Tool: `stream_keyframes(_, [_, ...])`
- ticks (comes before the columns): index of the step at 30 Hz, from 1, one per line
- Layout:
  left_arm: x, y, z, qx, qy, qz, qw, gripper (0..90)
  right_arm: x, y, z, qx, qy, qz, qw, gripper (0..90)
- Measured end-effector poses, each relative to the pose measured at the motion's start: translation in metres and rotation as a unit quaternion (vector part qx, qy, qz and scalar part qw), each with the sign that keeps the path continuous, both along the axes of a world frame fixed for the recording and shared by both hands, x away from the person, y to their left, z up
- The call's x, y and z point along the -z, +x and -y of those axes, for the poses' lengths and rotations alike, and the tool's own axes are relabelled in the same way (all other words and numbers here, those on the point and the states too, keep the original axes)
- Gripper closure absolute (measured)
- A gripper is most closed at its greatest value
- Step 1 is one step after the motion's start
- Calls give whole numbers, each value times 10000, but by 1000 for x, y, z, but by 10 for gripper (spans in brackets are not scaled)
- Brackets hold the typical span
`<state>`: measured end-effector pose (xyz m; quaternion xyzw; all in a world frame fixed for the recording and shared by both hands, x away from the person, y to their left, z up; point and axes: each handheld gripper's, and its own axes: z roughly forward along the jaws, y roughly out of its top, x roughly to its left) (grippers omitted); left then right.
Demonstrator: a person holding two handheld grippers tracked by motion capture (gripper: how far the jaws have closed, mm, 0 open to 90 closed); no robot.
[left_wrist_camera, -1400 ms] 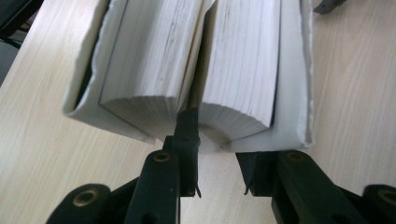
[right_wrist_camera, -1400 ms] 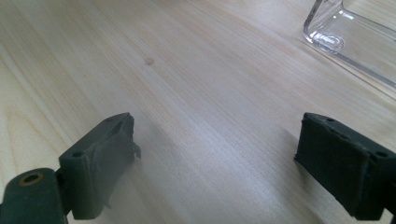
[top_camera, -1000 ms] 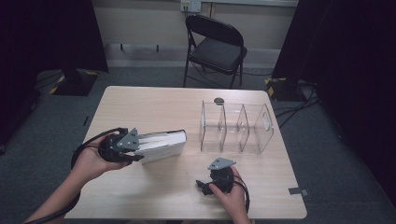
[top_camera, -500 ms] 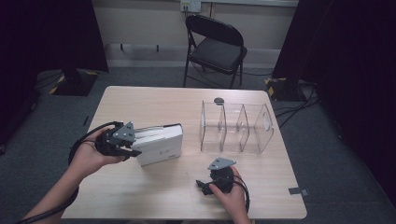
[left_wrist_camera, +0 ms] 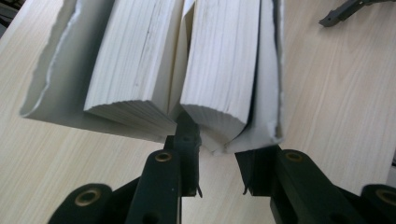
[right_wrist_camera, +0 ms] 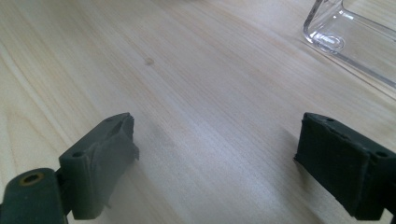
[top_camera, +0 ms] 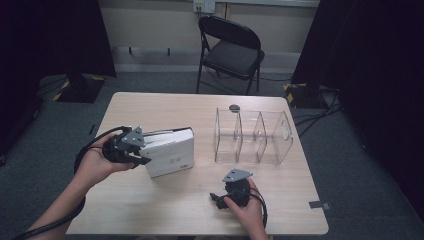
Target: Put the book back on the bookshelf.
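One counter carries everything, and the clear rack serves as the landmark for the rest. That rack stands upright with its dividers forming open slots, probably so a book can be slid in on edge. Left of the rack, the white book sits tipped up on the wood, its spine side away from the person and its page block facing the left hand-held gripper. In the left gripper view the book has fallen slightly open, and the left hand-held gripper is clamped on part of it: one jaw is wedged into the gap between the pages, the other sits outside the cover. Such a grip likely gives a firm hold for lifting and steering the book toward a slot. Nearer the person than the rack, the right hand-held gripper rests low over bare wood, jaws spread wide with nothing between them, seemingly waiting; a rack corner shows beyond it.
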<state>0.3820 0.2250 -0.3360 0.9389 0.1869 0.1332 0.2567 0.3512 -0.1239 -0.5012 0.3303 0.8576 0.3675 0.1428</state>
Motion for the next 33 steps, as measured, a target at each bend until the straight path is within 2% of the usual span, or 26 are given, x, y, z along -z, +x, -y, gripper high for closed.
stream_keyframes(6, [0,4,-1,-29,-12,-29,10000,710,0,0,0,0,1,-2,10000,100])
stream_keyframes(7, [-1,5,-2,13,2,-146,9999,709,0,0,0,6,-7,8,10000,100])
stream_keyframes(10, [0,5,-3,-64,-61,-62,9999,708,0,0,0,5,-6,8,10000,99])
stream_keyframes(15, [1,5,-3,-118,-108,-43,9999,705,0,0,0,2,-5,9,10000,100])
stream_keyframes(22, [0,6,-2,-150,-38,-63,9999,692,0,0,0,5,-6,10,10000,100])
stream_keyframes(24, [-1,6,-2,-99,15,-167,9998,687,0,0,0,4,-7,9,10000,100])
stream_keyframes(29, [-1,5,0,-142,116,-161,9997,678,0,0,0,-6,2,2,10000,100])
stream_keyframes(30, [-2,6,1,-177,159,-110,9997,666,0,0,0,5,-7,8,10000,100])
stream_keyframes(31, [-2,7,0,-161,209,-170,9995,660,0,0,0,2,-5,8,10000,100])
stream_keyframes(33, [-3,6,1,-155,245,-156,9995,647,0,0,0,0,-1,0,10000,100])
